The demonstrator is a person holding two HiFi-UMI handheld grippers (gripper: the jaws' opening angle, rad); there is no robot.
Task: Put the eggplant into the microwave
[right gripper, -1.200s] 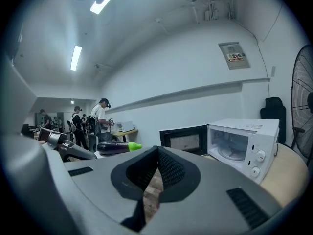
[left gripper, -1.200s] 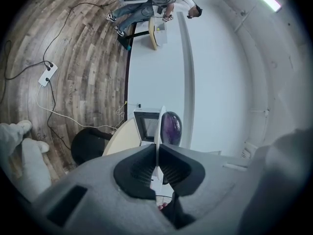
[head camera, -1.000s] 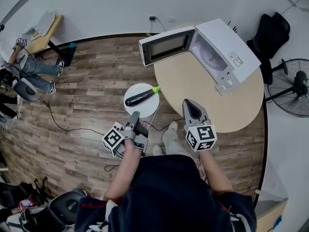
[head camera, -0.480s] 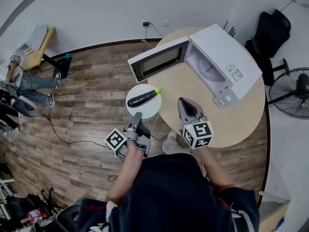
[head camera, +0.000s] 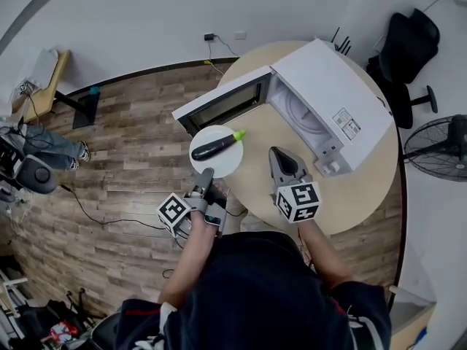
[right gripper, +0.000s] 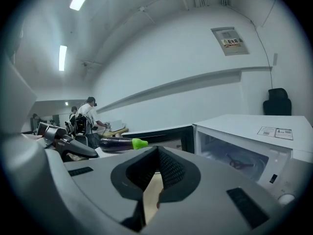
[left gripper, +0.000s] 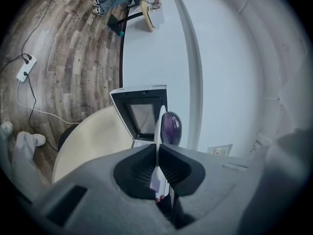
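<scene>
Far left, a seated person's legs (head camera: 45, 143) sit by the wall, with a cable (head camera: 95, 203) trailing over the wood floor (head camera: 139, 137). My left gripper (head camera: 206, 175) is clamped on the near rim of the white plate (head camera: 219, 165). The left gripper view shows that plate edge-on, a thin white line pinched between both pads. The eggplant (head camera: 214, 148) lies flat on the plate, dark purple, with its green stem end pointing up-right toward the microwave door (head camera: 222, 108). In the left gripper view its rounded purple end shows just past the plate's far rim. The plate sits at the left edge of the round beige surface (head camera: 350, 195), just in front of the door. I can't tell whether it touches the surface or hangs clear of it. The door is swung wide open to the left. My right gripper (head camera: 279, 154) is over the surface, just right of the plate, tip aimed at the microwave (head camera: 332, 93). Its jaws are together at the tips with nothing between them; the right gripper view shows only beige surface through the gap behind them. The microwave is white, with its cavity open, the turntable visible inside and the control panel on its right side. The eggplant is outside it, near the opening. Further right, off the surface, are a black chair (head camera: 408, 46) and a floor fan (head camera: 445, 144).
</scene>
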